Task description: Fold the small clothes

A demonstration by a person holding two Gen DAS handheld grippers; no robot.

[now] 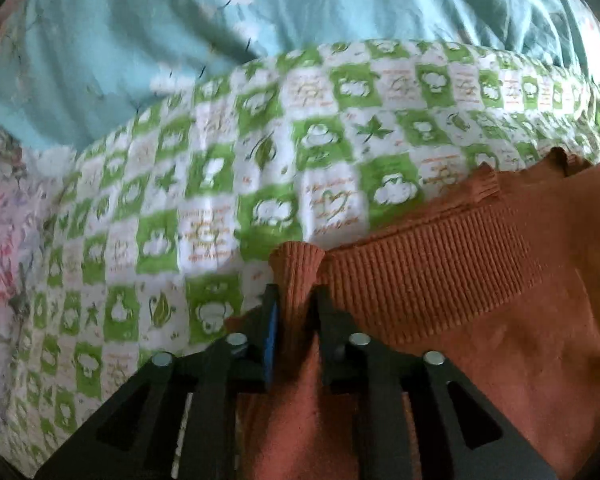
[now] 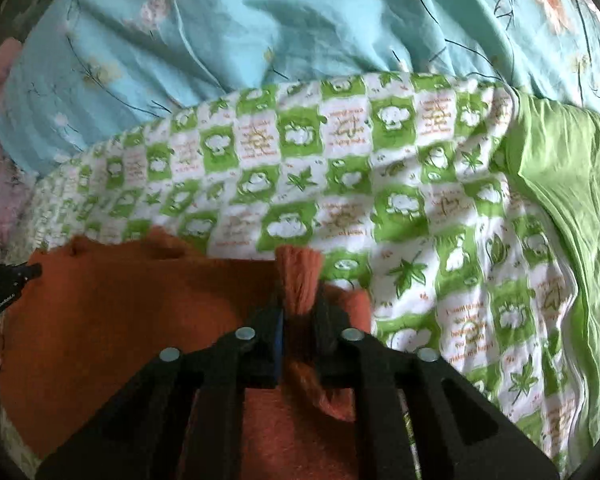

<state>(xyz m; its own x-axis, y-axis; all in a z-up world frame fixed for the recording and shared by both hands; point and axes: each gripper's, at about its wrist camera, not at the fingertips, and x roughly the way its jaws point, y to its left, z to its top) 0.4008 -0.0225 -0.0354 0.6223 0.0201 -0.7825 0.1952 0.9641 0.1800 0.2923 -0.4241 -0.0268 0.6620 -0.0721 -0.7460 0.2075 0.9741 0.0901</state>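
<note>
A small rust-orange knitted garment (image 1: 480,280) with a ribbed hem lies on a green-and-white checked quilt (image 1: 220,168). My left gripper (image 1: 296,292) is shut on a corner of its ribbed hem, which sticks up between the fingers. The garment spreads to the right and below. In the right wrist view my right gripper (image 2: 298,300) is shut on another pinched corner of the same garment (image 2: 120,320), which spreads to the left. The tip of the left gripper (image 2: 16,276) shows at the far left edge there.
The quilt (image 2: 420,208) covers the bed surface. A light blue floral duvet (image 1: 180,20) is bunched behind it, also in the right wrist view (image 2: 260,20). A plain green cloth (image 2: 572,184) lies at the right. A pink floral fabric (image 1: 0,240) is at the left.
</note>
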